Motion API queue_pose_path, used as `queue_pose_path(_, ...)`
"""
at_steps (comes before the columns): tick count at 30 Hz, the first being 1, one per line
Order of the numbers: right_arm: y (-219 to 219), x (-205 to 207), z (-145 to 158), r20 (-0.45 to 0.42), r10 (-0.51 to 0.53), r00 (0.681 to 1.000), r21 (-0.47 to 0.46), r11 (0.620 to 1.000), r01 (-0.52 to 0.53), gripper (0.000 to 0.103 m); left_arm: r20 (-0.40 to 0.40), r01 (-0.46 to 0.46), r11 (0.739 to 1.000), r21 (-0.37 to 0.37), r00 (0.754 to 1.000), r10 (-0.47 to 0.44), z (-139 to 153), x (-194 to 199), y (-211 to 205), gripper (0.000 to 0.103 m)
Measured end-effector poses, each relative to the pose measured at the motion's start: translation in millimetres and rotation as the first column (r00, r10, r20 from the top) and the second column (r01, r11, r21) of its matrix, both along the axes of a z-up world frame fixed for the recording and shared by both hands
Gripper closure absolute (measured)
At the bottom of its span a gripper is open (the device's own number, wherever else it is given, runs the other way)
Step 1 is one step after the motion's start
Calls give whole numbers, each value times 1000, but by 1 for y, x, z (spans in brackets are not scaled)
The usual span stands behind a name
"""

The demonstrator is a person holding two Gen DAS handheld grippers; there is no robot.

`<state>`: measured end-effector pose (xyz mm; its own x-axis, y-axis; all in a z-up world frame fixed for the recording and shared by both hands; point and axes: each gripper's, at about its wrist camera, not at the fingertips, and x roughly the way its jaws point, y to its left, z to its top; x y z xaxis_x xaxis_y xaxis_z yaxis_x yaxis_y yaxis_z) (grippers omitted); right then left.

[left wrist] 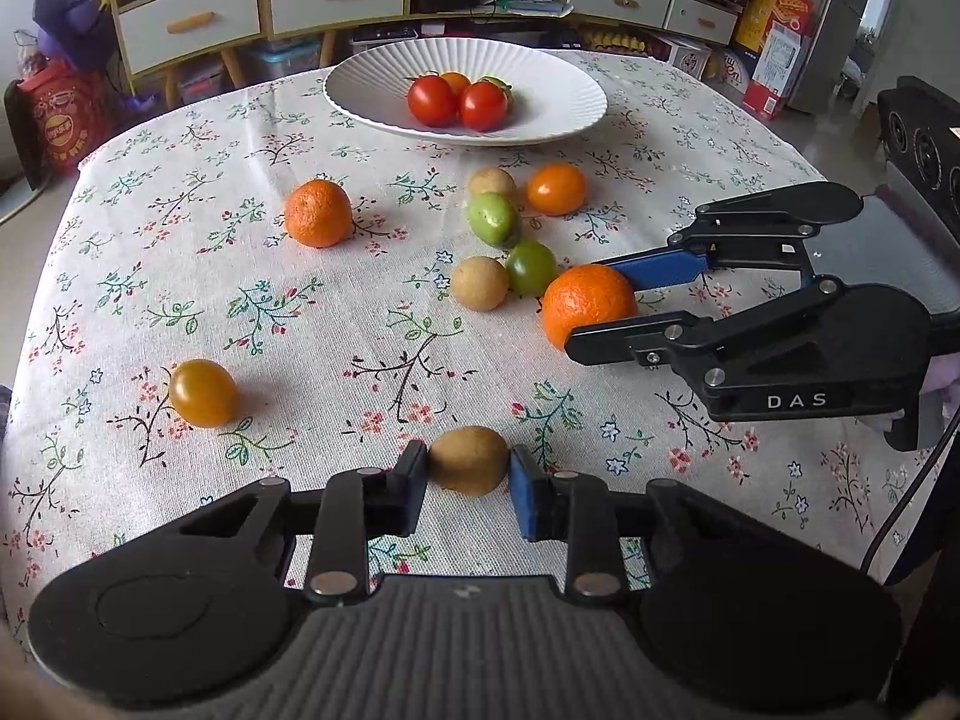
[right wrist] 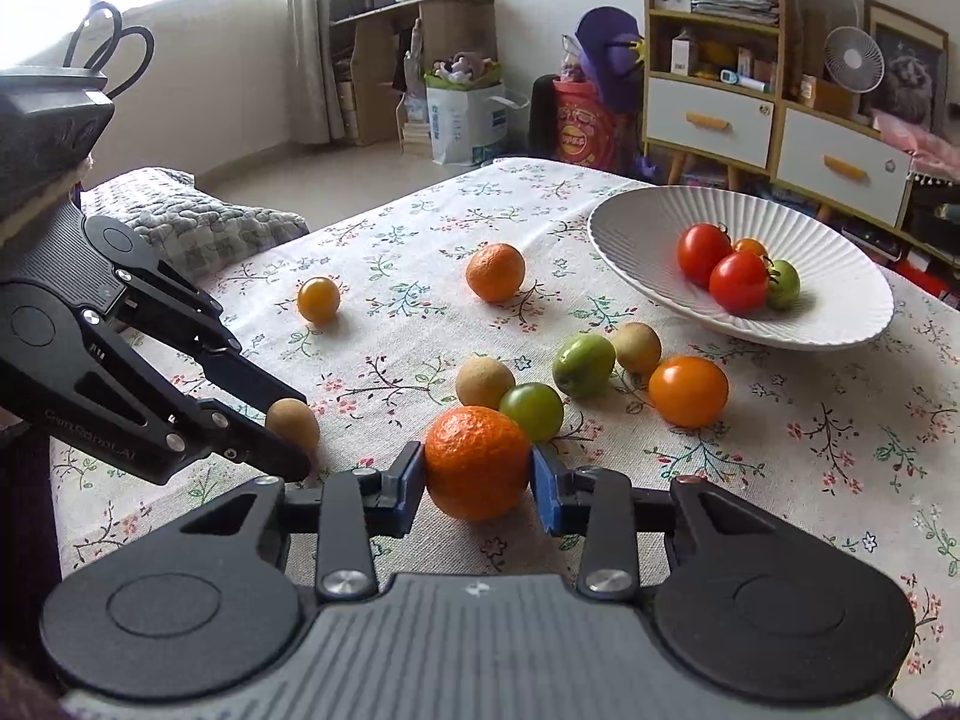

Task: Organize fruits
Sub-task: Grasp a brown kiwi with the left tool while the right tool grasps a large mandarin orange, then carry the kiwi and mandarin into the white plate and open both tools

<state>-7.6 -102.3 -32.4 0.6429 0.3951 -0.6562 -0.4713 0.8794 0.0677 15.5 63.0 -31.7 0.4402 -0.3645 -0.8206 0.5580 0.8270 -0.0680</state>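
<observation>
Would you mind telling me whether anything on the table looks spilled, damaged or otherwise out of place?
Nothing looks spilled or damaged. The white plate sits upright with four small tomatoes in it. The only disorder is the expected one: several fruits lie loose on the floral tablecloth, such as a mandarin and a yellow tomato.

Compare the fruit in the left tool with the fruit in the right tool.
The brown fruit in the left tool is small, smooth and tan; the orange in the right tool is larger, bright orange and dimpled. Both are clamped between pads, low over the floral tablecloth.
</observation>
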Motion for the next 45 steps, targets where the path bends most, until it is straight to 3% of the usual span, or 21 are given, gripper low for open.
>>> queue_pose_path(10, -10, 5, 11, 9, -29, 1000, 52, 998, 29, 69, 28, -81, 996, -33, 996, 82, 11, 11, 1, 76)
queue_pose_path(27, -36, 19, 41, 82, -94, 992, 102, 991, 86, 69, 116, -143, 988, -58, 982, 149, 29, 36, -15, 76)
queue_pose_path(45, -76, 60, 47, 111, -208, 972, 90, 976, 199, 69, 195, -114, 988, -102, 972, 132, 44, 87, -73, 76)
